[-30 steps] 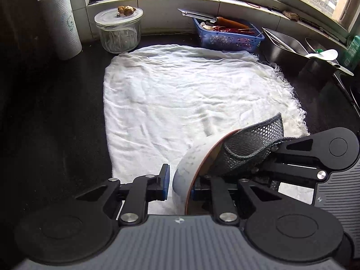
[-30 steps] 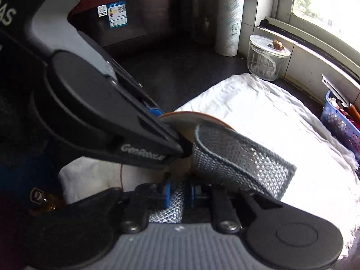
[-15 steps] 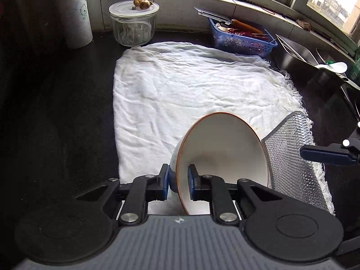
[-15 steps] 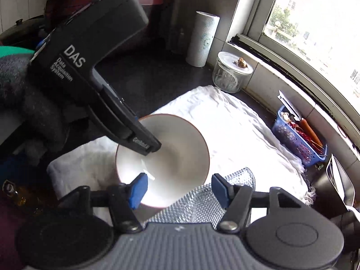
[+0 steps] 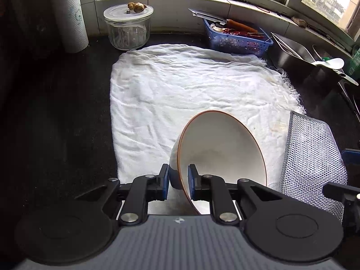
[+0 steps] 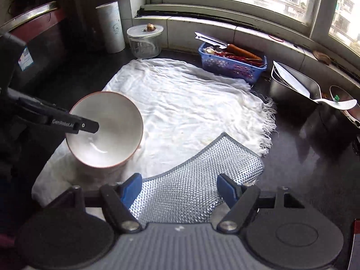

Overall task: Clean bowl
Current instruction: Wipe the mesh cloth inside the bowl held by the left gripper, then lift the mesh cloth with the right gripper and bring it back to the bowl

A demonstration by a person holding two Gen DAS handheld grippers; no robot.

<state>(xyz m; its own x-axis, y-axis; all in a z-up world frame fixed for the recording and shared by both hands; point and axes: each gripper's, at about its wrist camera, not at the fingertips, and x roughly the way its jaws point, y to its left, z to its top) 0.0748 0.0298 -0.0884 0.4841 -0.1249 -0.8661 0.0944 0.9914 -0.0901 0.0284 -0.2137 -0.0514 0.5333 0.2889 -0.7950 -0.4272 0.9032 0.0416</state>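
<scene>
The left tongs (image 5: 177, 182) pinched the rim of the white bowl (image 5: 221, 148), tipped on edge over the white cloth (image 5: 180, 85), its mouth facing about three o'clock. The right tongs (image 6: 180, 189) had just been opening, now wide, with the silver mesh scrubber (image 6: 198, 175) lying loose between them.

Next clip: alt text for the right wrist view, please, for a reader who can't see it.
The right gripper, jaws just spread wide, has a silver mesh scrubbing cloth lying loose between them. To its left, the left gripper grips the rim of a tilted white bowl over a white towel on a dark counter.
</scene>
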